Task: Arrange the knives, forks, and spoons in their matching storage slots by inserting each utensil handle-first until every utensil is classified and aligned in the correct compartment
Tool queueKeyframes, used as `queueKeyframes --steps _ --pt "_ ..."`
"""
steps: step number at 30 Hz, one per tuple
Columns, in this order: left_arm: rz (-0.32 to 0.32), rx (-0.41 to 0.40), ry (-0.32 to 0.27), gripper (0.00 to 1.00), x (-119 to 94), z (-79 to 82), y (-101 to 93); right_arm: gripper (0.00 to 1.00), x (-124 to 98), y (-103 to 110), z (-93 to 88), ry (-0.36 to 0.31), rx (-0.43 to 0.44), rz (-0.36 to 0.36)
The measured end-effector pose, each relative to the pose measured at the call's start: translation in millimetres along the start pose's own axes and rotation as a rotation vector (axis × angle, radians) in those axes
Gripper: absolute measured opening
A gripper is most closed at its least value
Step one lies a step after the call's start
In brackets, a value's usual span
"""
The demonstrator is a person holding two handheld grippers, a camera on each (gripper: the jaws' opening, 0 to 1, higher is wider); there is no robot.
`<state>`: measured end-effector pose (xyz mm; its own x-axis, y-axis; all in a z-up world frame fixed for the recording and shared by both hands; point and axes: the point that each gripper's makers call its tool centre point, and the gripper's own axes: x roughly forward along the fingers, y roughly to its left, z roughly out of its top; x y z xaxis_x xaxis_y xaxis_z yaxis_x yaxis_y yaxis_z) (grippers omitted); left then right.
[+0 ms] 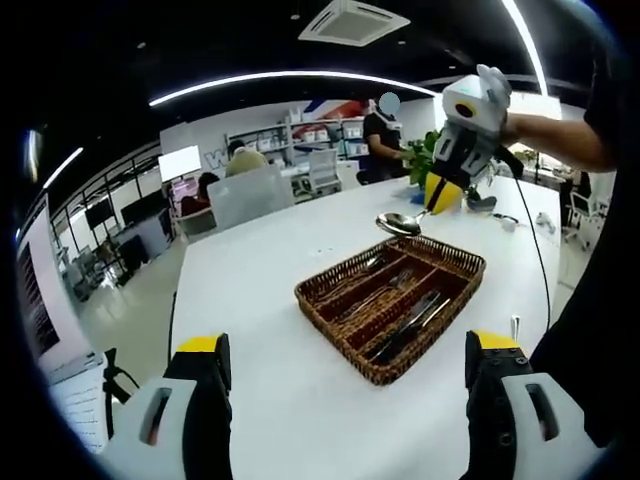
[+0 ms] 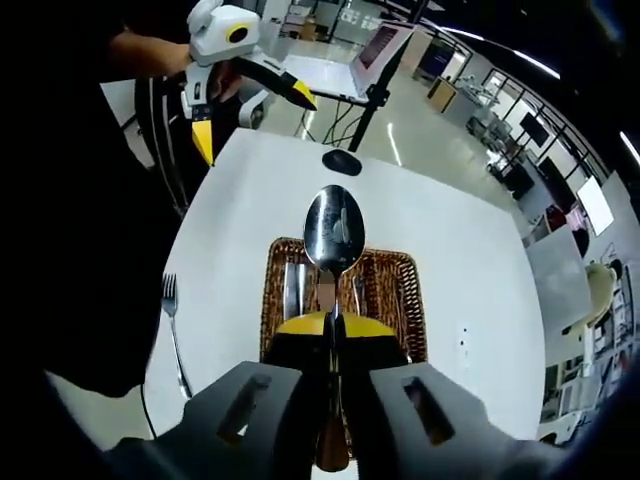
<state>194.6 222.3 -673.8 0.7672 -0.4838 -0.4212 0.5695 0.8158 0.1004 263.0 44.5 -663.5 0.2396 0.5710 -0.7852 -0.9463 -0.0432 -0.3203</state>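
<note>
Right tool: we find it clamped on spoon, above basket for slotting.
Left tool: jaws apart, empty.
Fork: left on surface, awaiting sorting.

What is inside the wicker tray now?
The wicker tray holds several utensils lying in its slots. In the right gripper view, the held spoon and right gripper cover its middle.

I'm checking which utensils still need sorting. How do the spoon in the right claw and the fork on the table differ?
The spoon is clamped in the right claw, held above the wicker basket; the fork lies flat on the white table, outside the basket beside its edge. The spoon ends in a rounded bowl, the fork in tines. Both are shiny metal, and neither is in a slot yet.
</note>
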Motion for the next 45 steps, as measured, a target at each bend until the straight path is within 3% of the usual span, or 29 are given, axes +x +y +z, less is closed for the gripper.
queueKeyframes --steps 8,17,30,38,45 --pt "-0.006 -0.003 -0.003 0.99 3 -2.8 1.6 0.00 1 -20 -6.4 0.023 -0.007 -0.014" --pt "-0.027 0.006 0.000 0.99 5 -6.5 -1.5 0.00 9 -43 -11.0 0.002 0.052 -0.032" --pt "-0.027 -0.007 -0.003 0.99 -4 -11.8 -3.7 0.00 16 -69 -12.4 0.038 -0.017 -0.056" --pt "-0.022 -0.013 0.003 0.99 -5 -16.0 -7.8 0.00 19 -93 -11.3 0.035 -0.012 -0.065" --pt "-0.026 -0.016 0.017 0.99 -7 -20.8 -9.5 0.00 29 -102 -12.5 0.042 -0.012 -0.055"
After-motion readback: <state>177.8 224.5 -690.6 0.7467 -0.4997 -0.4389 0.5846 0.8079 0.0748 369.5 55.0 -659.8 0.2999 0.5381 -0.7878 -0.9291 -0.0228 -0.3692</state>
